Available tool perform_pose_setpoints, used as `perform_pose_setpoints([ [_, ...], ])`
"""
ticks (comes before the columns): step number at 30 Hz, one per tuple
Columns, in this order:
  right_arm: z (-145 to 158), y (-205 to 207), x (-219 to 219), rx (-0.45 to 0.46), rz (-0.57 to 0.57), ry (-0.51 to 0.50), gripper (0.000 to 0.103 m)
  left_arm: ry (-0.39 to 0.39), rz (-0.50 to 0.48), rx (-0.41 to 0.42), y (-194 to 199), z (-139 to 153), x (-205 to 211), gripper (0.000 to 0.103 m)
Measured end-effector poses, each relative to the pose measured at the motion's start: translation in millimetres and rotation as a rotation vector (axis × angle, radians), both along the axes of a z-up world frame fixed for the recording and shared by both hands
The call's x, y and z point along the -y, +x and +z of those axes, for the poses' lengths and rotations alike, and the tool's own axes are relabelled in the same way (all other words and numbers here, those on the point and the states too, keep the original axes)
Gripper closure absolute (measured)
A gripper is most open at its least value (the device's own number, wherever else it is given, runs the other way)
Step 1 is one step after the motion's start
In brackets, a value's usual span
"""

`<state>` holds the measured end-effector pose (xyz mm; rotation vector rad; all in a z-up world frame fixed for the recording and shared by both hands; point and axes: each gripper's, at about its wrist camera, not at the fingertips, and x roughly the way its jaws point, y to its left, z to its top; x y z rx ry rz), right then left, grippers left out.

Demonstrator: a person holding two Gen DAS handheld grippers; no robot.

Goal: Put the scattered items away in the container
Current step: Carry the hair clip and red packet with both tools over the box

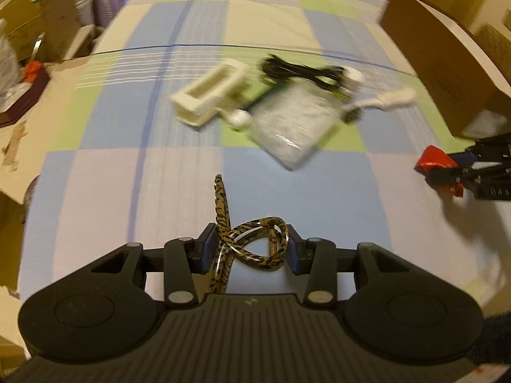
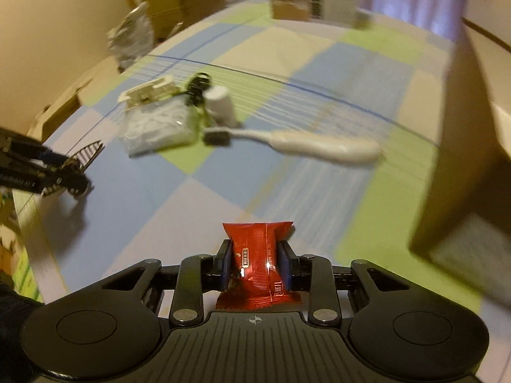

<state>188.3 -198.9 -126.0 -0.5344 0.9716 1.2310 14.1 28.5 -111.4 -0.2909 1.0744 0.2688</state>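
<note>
**Both grippers loaded over the checked desk**

Left wrist: left gripper (image 1: 249,250) pinches a tortoiseshell hair clip (image 1: 247,242), held above the near part of the desk (image 1: 105,191). Mid-desk sits a blurred pile: white plastic frame (image 1: 207,95), black cable (image 1: 300,71), clear wrapped packet (image 1: 293,124). Cardboard box (image 1: 447,73) at the desk's right edge.

Right wrist: right gripper (image 2: 255,268) is clamped on a red snack packet (image 2: 258,265). White toothbrush (image 2: 306,143) lies mid-desk, just right of the pile; box close on the right.
</note>
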Motion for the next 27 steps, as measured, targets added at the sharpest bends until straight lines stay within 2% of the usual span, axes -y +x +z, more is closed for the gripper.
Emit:
perform_pose_setpoints([
  [8,17.3,14.3,52.0,-0.052,-0.138,0.009,0.076,-0.015,-0.193,0.049,29.2,16.3,54.4,0.065],
  [18,72.6,36.7,100.1,-0.031,-0.245,0.141,0.076,-0.017,-0.366,0.203,91.2,63.9,113.2,0.065],
  [27,121.9,75.3,146.6,0.008,-0.38,0.266,0.076,-0.052,-0.482,0.301,153.5,95.5,166.1,0.065],
])
